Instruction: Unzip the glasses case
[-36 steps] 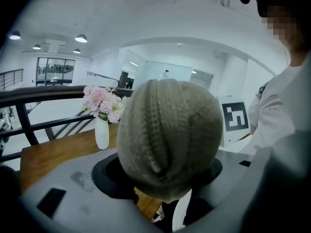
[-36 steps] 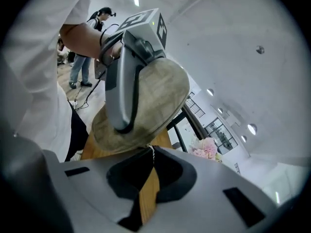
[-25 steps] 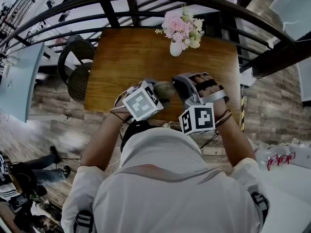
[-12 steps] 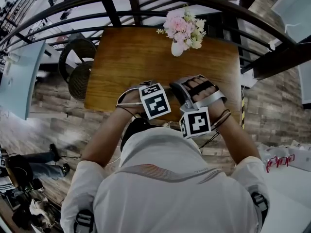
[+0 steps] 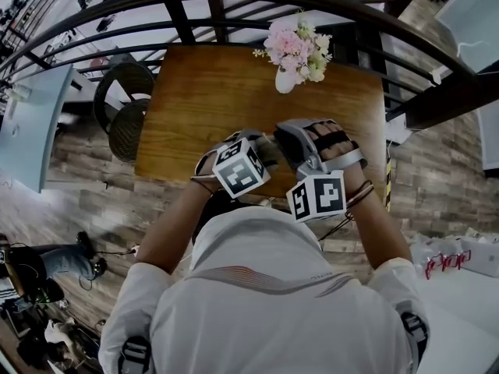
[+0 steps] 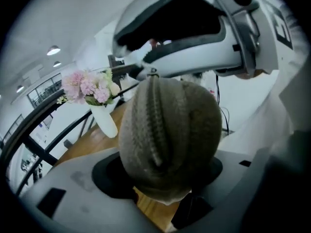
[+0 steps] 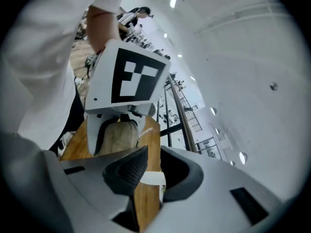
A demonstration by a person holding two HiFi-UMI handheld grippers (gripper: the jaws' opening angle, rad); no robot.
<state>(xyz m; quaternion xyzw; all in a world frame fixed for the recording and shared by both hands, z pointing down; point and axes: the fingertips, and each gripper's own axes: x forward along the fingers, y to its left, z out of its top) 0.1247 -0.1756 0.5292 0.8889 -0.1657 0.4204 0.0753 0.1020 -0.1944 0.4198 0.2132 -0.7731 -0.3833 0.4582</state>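
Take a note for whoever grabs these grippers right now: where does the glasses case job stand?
Left gripper: shut on the glasses case, held above the table near its front edge.
Right gripper: jaws opening, off the case, close by its far end.
Done: case lifted and steadied.
Left: zip looks closed along the side in view; catch its pull and run it open.

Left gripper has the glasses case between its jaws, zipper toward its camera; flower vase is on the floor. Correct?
No. The flower vase stands on the wooden table, near its far edge, not on the floor; the head view shows it. The rest holds: the left gripper has the glasses case between its jaws, zipper toward its camera.
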